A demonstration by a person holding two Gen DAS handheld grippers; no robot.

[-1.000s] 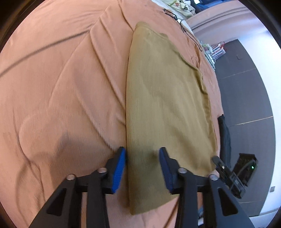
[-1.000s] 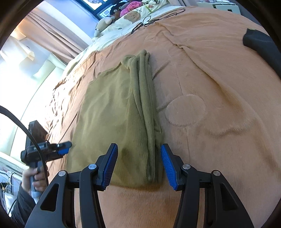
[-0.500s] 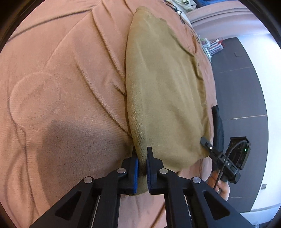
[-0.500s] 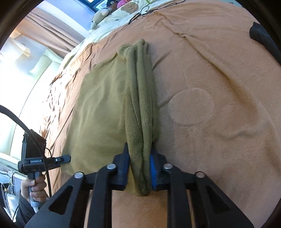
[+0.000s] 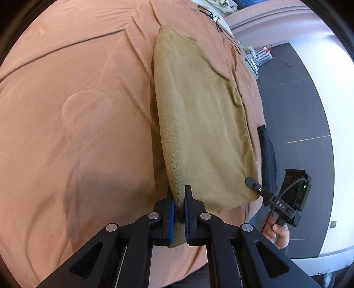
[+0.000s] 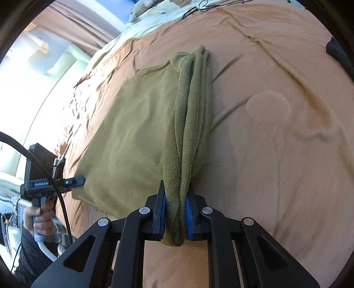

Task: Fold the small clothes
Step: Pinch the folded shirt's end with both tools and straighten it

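An olive-green garment [image 5: 199, 124] lies folded lengthwise on an orange-brown blanket [image 5: 77, 133]. My left gripper [image 5: 178, 199] is shut on the near corner of its folded edge and lifts that edge off the blanket. My right gripper [image 6: 176, 203] is shut on the layered edge of the same garment [image 6: 137, 124] at its other near corner, with the thick folds bunched between the blue pads. Each gripper also shows at the side of the other wrist view, the right gripper [image 5: 257, 188] and the left gripper [image 6: 76, 180].
A dark cloth [image 5: 267, 155] lies at the bed's edge beside the garment; it also shows in the right wrist view [image 6: 338, 53]. A black cable [image 5: 221, 28] lies at the far end. Curtains [image 6: 55, 51] and pillows [image 6: 154, 13] are beyond the bed. Dark floor [image 5: 298, 110] lies past the edge.
Both grippers went from open around the garment's near edge to shut on it, and the gripped edge has risen off the blanket.
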